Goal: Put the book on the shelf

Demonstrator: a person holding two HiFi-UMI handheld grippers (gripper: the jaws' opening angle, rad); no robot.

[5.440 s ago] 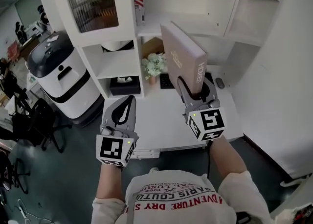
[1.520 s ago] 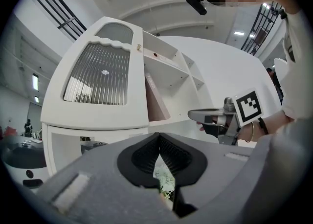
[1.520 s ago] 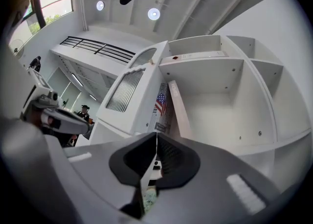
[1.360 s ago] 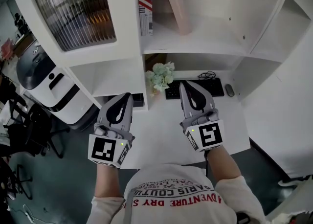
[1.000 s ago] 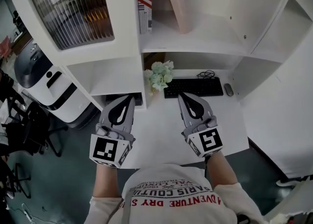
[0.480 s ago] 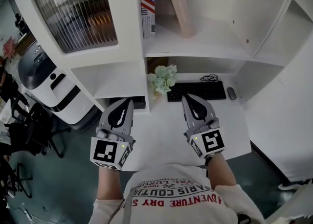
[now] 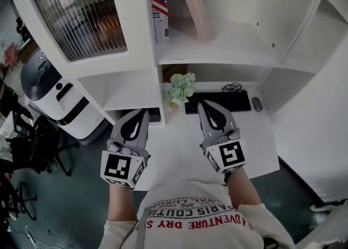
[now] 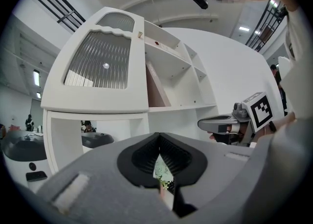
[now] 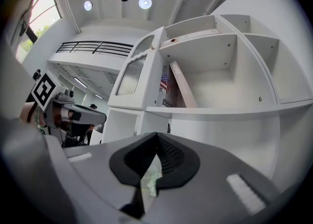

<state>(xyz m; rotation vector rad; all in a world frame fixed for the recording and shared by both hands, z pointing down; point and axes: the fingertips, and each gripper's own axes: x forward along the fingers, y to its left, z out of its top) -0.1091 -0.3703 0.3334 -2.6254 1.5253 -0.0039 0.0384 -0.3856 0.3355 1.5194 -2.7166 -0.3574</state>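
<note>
The pinkish-tan book point(image 7: 191, 3) stands on the upper shelf point(image 7: 228, 44), leaning left towards a flag-covered book point(image 7: 159, 4); it also shows in the right gripper view, book point(image 9: 183, 91), and the left gripper view, book point(image 8: 155, 88). My right gripper point(image 7: 202, 104) is shut and empty, low over the white desk point(image 7: 179, 150), well below the shelf. My left gripper point(image 7: 143, 111) is beside it, also shut with nothing held. Each gripper view shows its own jaws meeting at the tips, left gripper point(image 8: 157, 135) and right gripper point(image 9: 155, 136).
A pot of pale flowers point(image 7: 179, 86), a black keyboard point(image 7: 220, 101) and a mouse point(image 7: 257, 104) lie at the back of the desk. A ribbed glass cabinet door point(image 7: 81, 14) is upper left, a black box point(image 7: 154, 114) under it. A white-and-black machine point(image 7: 51, 93) stands at left.
Several seconds ago my right gripper held the book; now it stands on the shelf and the gripper is empty. Over the last second both grippers barely move over the desk.
</note>
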